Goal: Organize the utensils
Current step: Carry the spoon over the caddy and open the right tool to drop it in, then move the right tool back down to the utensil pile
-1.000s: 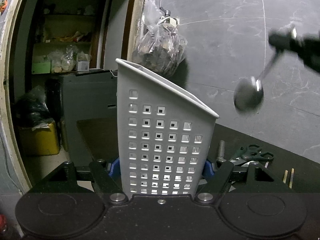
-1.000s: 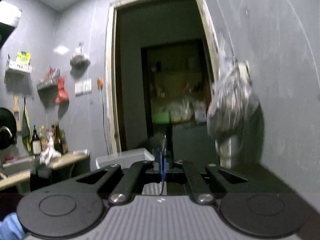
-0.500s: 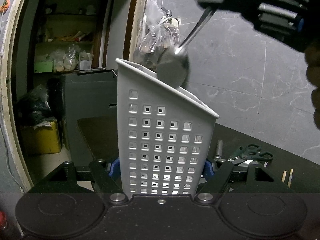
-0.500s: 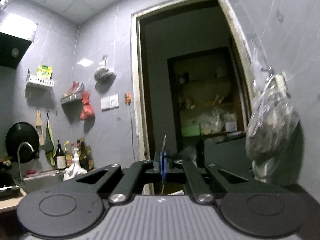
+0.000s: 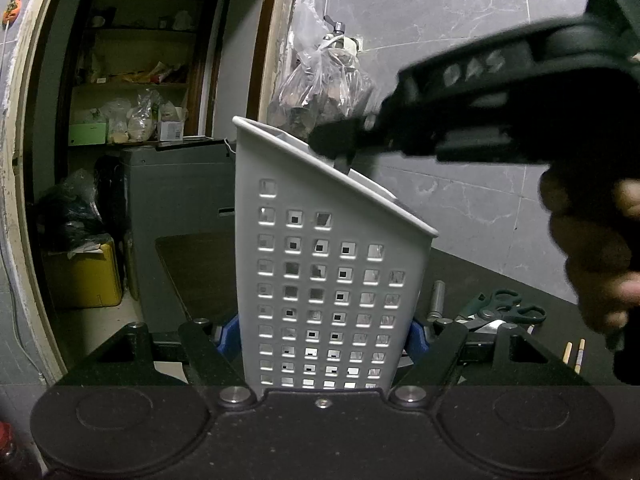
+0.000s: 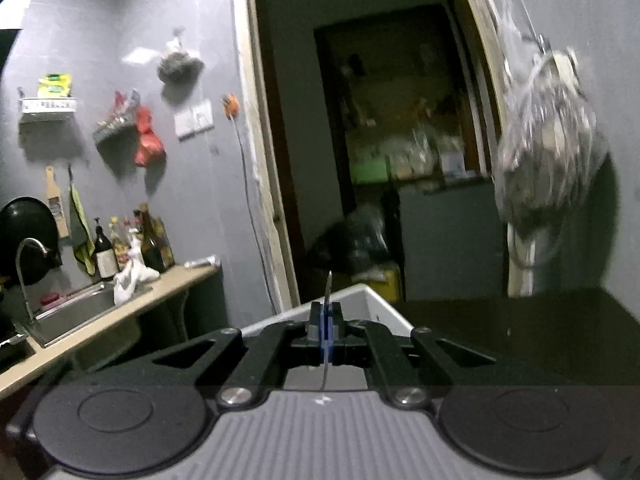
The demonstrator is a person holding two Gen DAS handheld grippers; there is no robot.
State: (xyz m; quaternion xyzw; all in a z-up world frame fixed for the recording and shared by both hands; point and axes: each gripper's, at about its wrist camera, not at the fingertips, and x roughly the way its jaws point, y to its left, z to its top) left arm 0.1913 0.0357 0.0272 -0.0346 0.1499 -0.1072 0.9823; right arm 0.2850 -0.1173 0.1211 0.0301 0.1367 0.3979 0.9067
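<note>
spoon upright in right gripper, over caddy

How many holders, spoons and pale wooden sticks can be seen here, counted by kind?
White perforated holder: 1
Spoon: 1
Wooden sticks: 2
Total: 4

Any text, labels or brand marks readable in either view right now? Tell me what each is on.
Nothing reads clearly.
Raised marks on the side of the right gripper: motion-blurred, unreadable.
Label on the white box on the shelf: too small.
Labels on the bottles: blurred.
</note>
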